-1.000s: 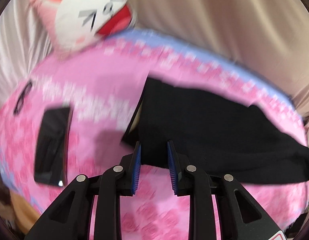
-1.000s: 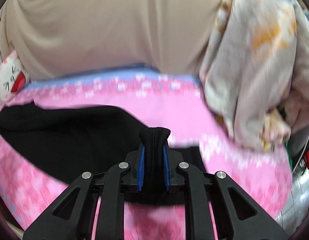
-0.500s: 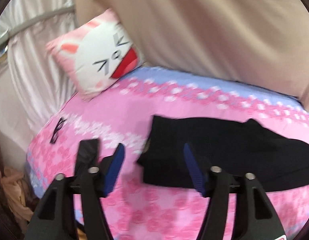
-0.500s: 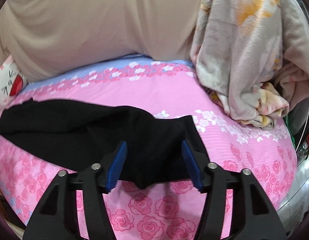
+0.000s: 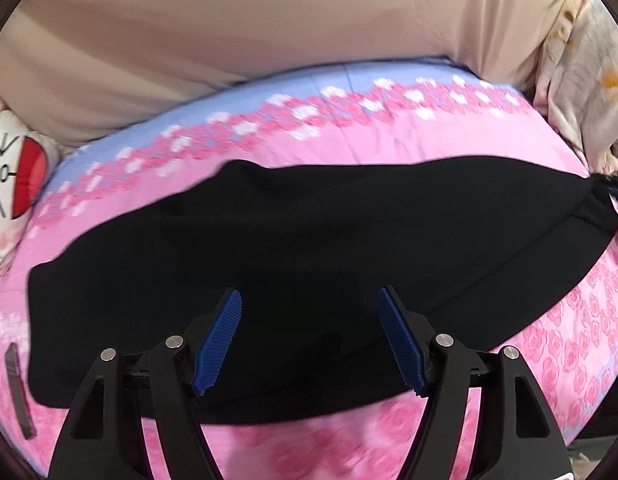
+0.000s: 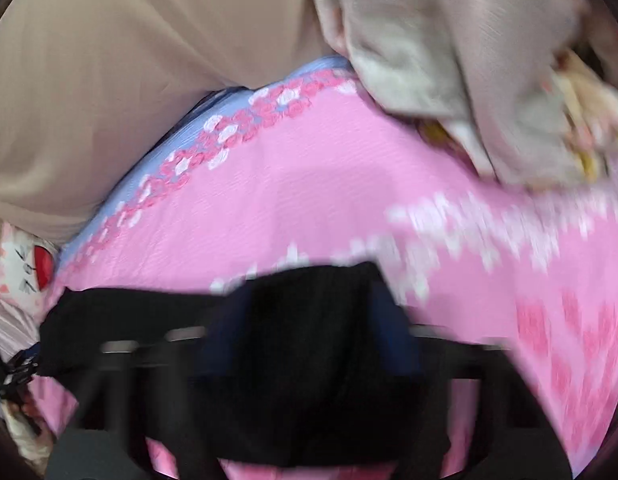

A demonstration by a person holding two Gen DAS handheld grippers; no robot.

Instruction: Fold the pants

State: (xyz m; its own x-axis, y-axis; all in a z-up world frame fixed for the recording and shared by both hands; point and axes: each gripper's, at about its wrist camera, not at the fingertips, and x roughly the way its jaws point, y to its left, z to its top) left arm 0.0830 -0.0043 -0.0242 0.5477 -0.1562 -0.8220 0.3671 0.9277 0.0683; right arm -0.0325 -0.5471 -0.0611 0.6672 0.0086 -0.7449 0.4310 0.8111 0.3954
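Bed [image 5: 389,132] covered in pink rose-print sheet, pale blue band with pink and white flowers along far edge. Beige curtain [image 5: 229,28] hangs behind it. White cartoon-face pillow [image 5: 13,176] at left end of bed. Crumpled pale floral blanket [image 6: 489,80] heaped at right end. Lighting even, soft.

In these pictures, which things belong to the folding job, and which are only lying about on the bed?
For the job:
- black pants, lying across the bed
- left gripper, open over them
- right gripper, too blurred to judge

Just lying about:
- cartoon-face pillow
- pale floral blanket
- pink floral bedsheet beneath
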